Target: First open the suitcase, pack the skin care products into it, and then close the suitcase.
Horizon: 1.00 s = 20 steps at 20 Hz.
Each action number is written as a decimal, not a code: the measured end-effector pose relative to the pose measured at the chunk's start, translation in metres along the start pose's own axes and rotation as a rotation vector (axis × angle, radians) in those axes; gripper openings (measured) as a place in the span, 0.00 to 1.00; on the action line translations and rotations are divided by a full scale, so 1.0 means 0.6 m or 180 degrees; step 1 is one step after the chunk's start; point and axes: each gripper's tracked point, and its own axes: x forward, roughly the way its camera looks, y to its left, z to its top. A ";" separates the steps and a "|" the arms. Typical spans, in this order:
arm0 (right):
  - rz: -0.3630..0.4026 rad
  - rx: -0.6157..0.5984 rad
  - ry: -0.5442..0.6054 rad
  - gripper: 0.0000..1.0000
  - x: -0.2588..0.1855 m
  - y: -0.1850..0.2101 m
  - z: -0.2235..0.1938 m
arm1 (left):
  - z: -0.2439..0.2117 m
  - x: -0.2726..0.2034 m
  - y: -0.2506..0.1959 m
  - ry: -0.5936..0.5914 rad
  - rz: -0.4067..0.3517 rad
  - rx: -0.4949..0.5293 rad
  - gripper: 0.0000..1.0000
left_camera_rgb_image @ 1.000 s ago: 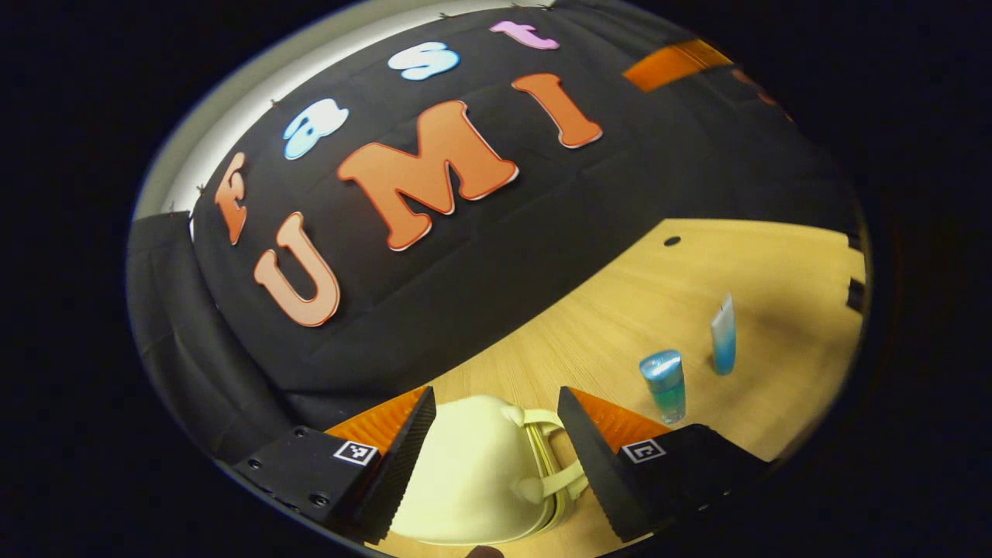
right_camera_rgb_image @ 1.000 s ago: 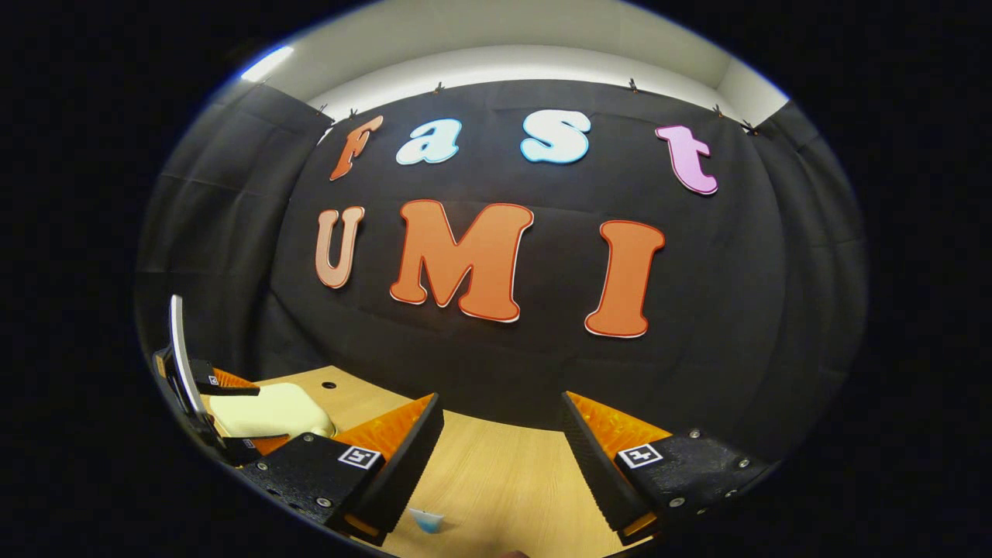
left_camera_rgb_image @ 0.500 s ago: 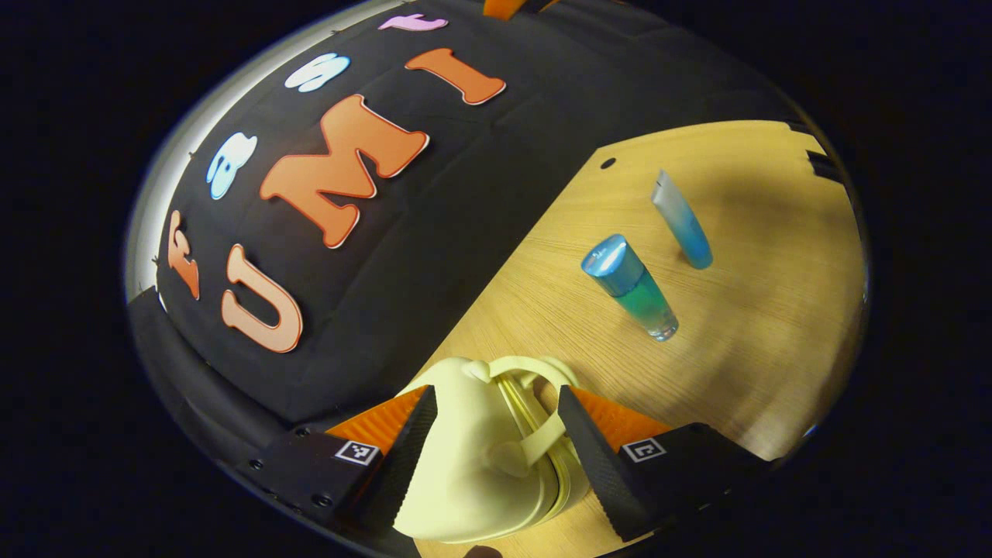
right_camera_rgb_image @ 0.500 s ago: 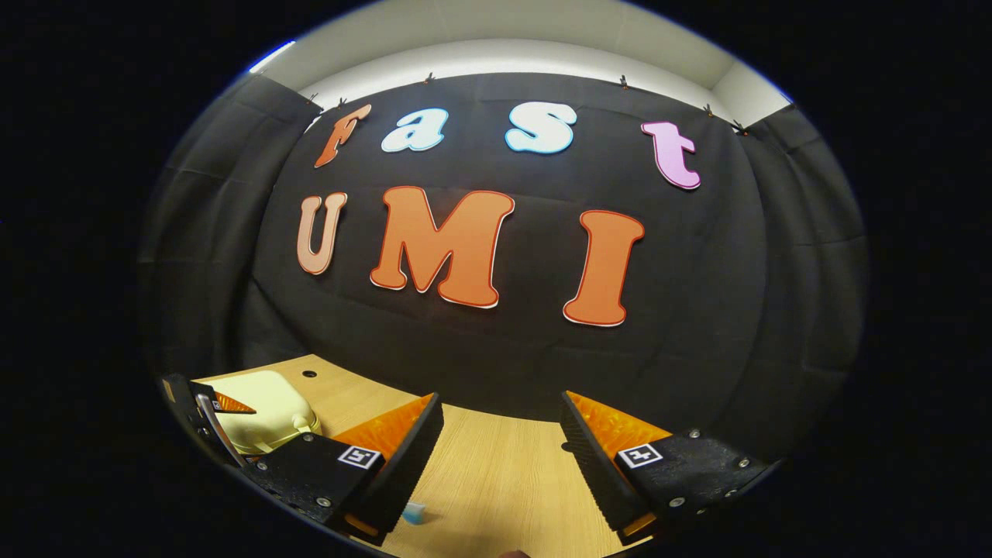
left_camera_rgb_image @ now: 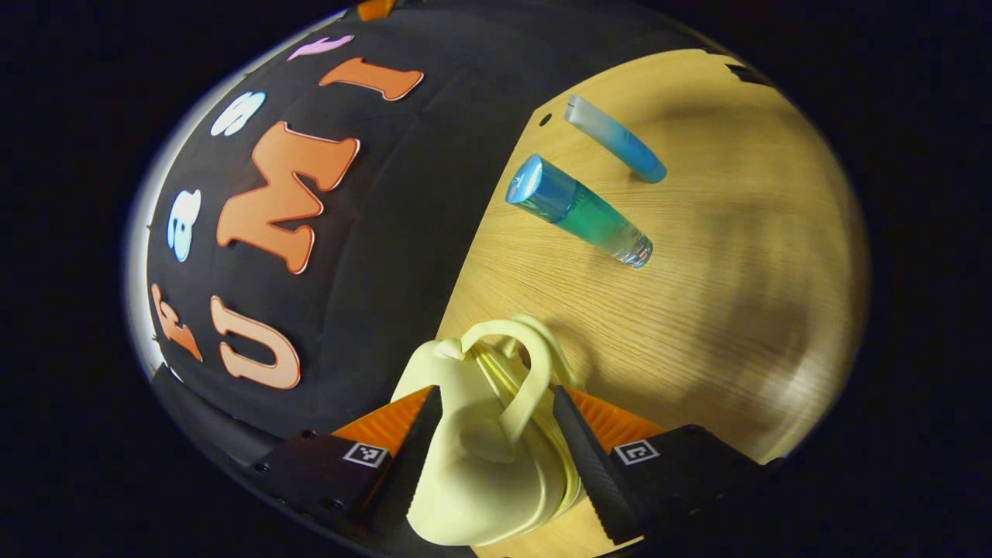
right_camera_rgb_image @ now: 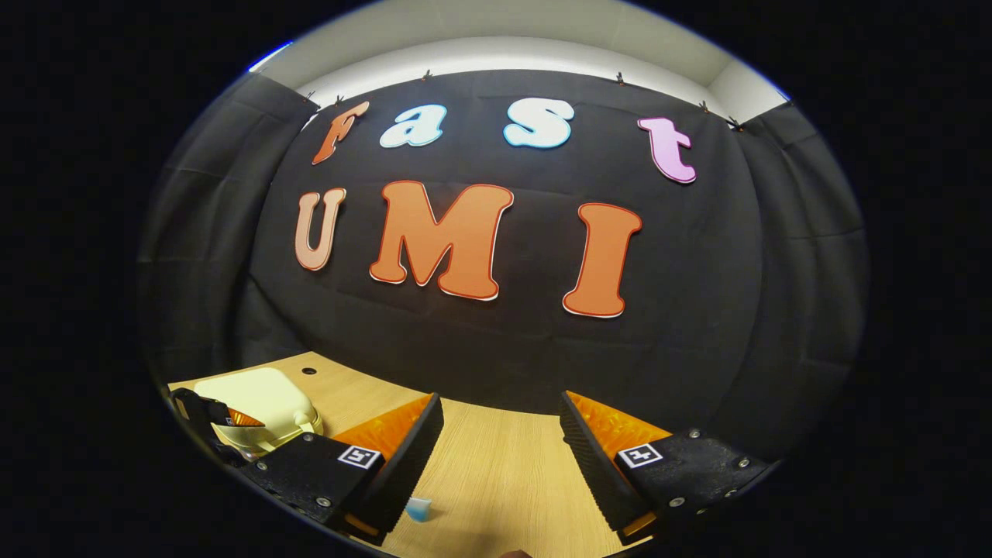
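A small pale yellow suitcase (left_camera_rgb_image: 473, 457) lies closed on the wooden table, its looped handle (left_camera_rgb_image: 527, 372) pointing away from me. My left gripper (left_camera_rgb_image: 494, 457) is open and straddles the handle end of the case, one finger on each side. A blue-green bottle (left_camera_rgb_image: 577, 213) and a blue-and-white tube (left_camera_rgb_image: 616, 139) stand on the table beyond it. In the right gripper view, my right gripper (right_camera_rgb_image: 500, 457) hangs open above the table with nothing between its fingers. The suitcase (right_camera_rgb_image: 260, 395) sits far left there, with the left gripper (right_camera_rgb_image: 213, 415) on it.
The light wood table (left_camera_rgb_image: 736, 310) runs up to the black cloth wall (right_camera_rgb_image: 480, 349). A small dark hole (right_camera_rgb_image: 309, 370) is in the tabletop near the wall. The blue-and-white tip of an object (right_camera_rgb_image: 418, 509) shows beside the right gripper's left finger.
The left gripper has rolled and dropped closer onto the suitcase, so the case now reaches deeper between its fingers. The right gripper has barely moved.
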 end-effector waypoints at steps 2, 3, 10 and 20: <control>-0.0040 -0.0028 -0.0035 0.95 -0.001 -0.004 0.005 | 0.005 0.009 -0.004 -0.0016 0.0000 0.0154 0.84; -0.0060 -0.0043 -0.0041 0.95 -0.002 -0.003 0.006 | 0.005 0.018 -0.010 -0.0005 -0.0027 0.0221 0.76; -0.0179 -0.0032 -0.0030 0.95 -0.007 -0.009 0.005 | 0.010 0.030 -0.015 -0.0087 -0.0069 0.0402 0.03; -0.0106 -0.0017 0.0011 0.95 0.027 0.032 0.010 | 0.009 0.000 0.183 -0.0219 0.0221 -0.0775 0.02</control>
